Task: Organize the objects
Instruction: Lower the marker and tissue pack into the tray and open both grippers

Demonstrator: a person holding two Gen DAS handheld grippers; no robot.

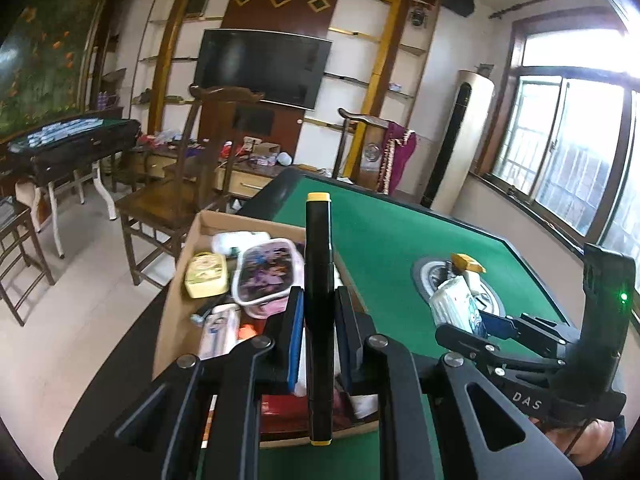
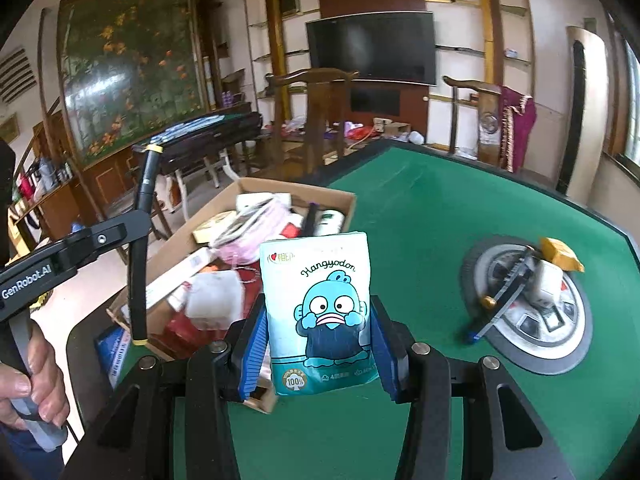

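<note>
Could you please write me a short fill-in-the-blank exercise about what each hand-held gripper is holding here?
1. The left hand-held gripper is shut on a black ____ with yellow ends.
2. The right hand-held gripper grips a tissue pack printed with a ____ cartoon character.
3. The cardboard box sits on a table with a ____ top.

Missing words: marker; blue; green

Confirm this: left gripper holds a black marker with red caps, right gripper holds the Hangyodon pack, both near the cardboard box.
One thing is wrong: the marker has yellow caps, not red, as the left wrist view shows. The rest stands: the left gripper holds it, the right gripper holds the Hangyodon pack, both near the cardboard box.
</note>
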